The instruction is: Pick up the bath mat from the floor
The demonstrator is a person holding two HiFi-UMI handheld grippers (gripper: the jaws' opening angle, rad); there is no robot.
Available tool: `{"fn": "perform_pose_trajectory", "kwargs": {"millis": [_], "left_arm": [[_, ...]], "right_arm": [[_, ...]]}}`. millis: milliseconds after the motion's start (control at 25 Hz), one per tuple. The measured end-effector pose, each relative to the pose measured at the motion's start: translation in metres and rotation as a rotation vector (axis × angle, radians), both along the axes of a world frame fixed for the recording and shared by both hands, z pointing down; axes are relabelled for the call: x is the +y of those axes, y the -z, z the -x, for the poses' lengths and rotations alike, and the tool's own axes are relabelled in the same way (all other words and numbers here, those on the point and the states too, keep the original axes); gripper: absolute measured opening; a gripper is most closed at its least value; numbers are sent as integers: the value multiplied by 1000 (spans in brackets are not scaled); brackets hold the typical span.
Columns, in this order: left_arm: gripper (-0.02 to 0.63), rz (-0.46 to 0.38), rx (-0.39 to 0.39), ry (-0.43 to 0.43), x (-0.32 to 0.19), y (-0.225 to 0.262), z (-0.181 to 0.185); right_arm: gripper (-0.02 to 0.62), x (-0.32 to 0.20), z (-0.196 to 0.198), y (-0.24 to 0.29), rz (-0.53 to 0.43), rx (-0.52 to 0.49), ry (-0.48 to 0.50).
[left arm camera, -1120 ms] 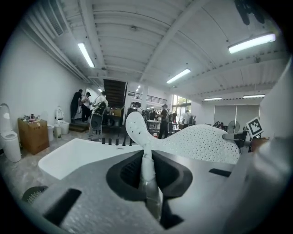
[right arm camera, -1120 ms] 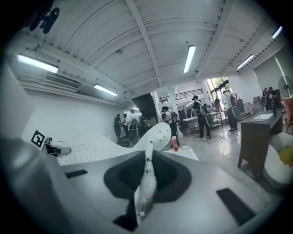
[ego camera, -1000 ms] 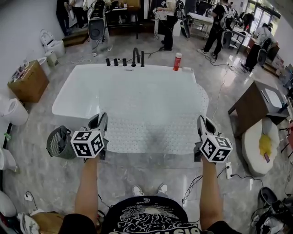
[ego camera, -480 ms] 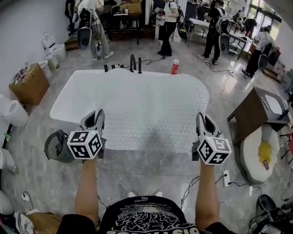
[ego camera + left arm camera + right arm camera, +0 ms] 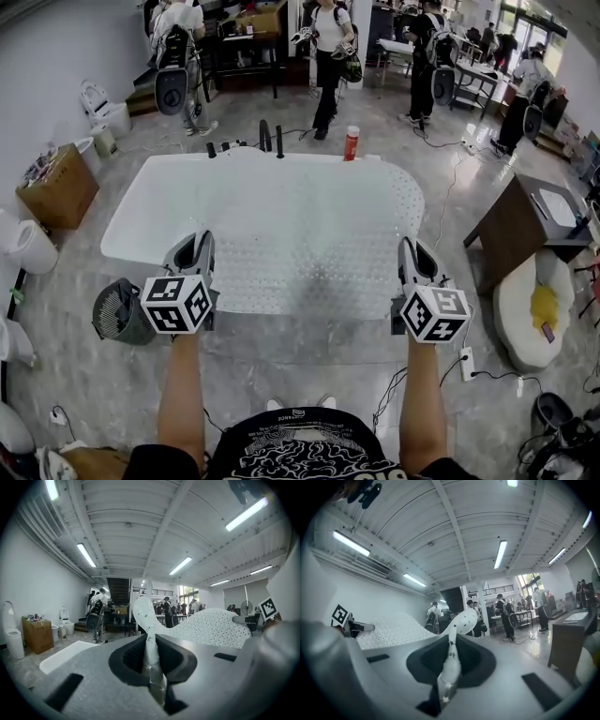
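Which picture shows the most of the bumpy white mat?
The head view: it shows nearly the whole bath mat stretched out, its near corners pinched by the left hand-held gripper and the right hand-held gripper. Each gripper view shows only its own pinched corner and a dotted stretch beside it.

Pale grey marble floor (image 5: pixel 300 361)
On it stand a white bathtub (image 5: pixel 141 220), a dark mesh bin (image 5: pixel 117 312) (just beside the tub's corner), a cardboard box (image 5: pixel 56 185) and a power strip (image 5: pixel 466 358).

Bathtub (image 5: pixel 141 220) ahead, mesh basket (image 5: pixel 117 314) left
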State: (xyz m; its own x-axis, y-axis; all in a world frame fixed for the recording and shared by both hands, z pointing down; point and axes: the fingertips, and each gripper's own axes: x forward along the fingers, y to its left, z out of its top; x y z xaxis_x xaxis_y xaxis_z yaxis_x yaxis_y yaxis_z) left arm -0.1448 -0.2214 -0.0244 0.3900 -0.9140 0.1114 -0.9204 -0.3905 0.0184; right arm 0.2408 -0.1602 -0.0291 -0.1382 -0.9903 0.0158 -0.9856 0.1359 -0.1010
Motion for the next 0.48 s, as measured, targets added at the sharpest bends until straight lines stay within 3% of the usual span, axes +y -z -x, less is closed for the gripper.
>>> {"fn": "perform_pose_trajectory", "kwargs": {"millis": [480], "left_arm": [[29, 8, 4, -21, 7, -5, 1]], "right_arm": [[31, 14, 3, -2, 4, -9, -24]]}}
